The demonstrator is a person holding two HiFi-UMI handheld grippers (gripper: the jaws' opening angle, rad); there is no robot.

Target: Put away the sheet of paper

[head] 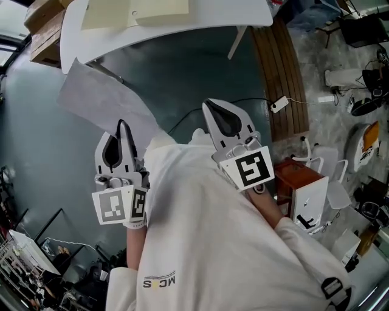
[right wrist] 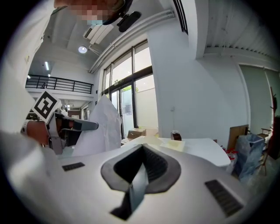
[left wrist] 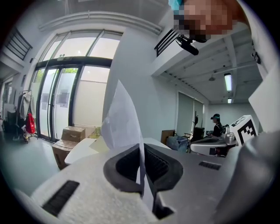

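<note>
A pale sheet of paper (head: 103,100) hangs in the air over the dark floor, in front of the white table (head: 200,15). My left gripper (head: 123,124) is shut on its near corner. In the left gripper view the sheet of paper (left wrist: 122,118) rises upright from between the closed jaws of my left gripper (left wrist: 142,148). My right gripper (head: 210,104) is held to the right of the sheet, apart from it, jaws shut with nothing between them. The right gripper view shows the closed tips of my right gripper (right wrist: 142,147), with the sheet of paper (right wrist: 103,127) and the left gripper (right wrist: 81,125) off to the left.
Pale yellow folders (head: 134,11) lie on the white table. A cardboard box (head: 45,27) stands at the table's left end. A slatted wooden panel (head: 282,73) lies to the right, with a red-brown box (head: 298,176) and clutter beyond. A black cable (head: 182,124) runs across the floor.
</note>
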